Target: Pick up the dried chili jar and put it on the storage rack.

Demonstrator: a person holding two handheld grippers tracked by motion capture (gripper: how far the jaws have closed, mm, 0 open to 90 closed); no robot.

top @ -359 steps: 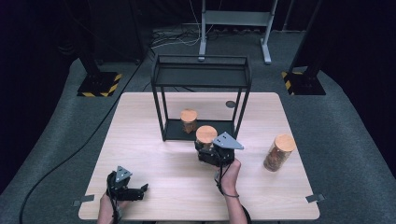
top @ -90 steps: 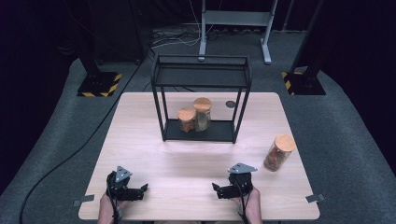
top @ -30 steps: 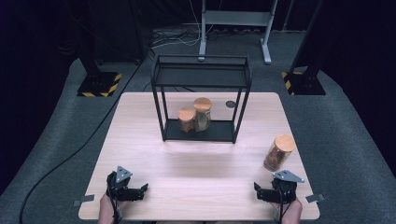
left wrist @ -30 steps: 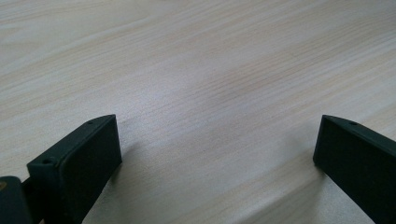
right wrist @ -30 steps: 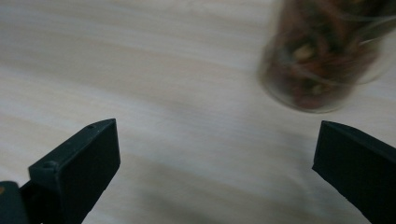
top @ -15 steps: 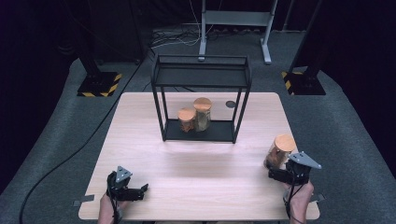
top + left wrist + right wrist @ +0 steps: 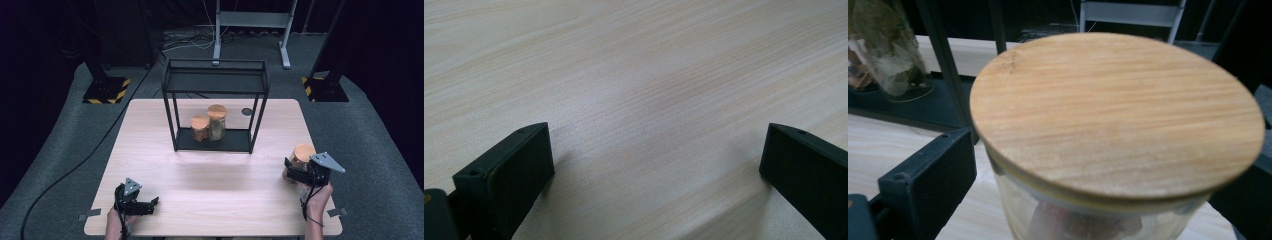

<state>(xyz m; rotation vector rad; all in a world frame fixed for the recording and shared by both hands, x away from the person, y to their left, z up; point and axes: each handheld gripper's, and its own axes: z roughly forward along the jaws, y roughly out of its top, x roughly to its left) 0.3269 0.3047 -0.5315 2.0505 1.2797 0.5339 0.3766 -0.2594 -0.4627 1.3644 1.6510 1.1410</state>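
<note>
A glass jar with a wooden lid (image 7: 302, 152) stands near the table's right edge. My right gripper (image 7: 294, 167) is open, with one jaw on each side of this jar (image 7: 1118, 110) just below the lid. A gap shows between the left jaw and the glass. The right gripper (image 7: 1103, 165) reaches it from the front. At the front left my left gripper (image 7: 152, 204) rests low over bare wood, open and holding nothing (image 7: 659, 135).
A black metal rack (image 7: 215, 80) stands at the back middle of the table (image 7: 210, 175). Two more lidded jars (image 7: 200, 127) (image 7: 217, 120) sit on its lower shelf. One rack post (image 7: 945, 65) rises just left of the jar in the right gripper view.
My right gripper has moved from the front middle to the right and forward, bringing its jaws around the right-hand jar. The left gripper has stayed put.
</note>
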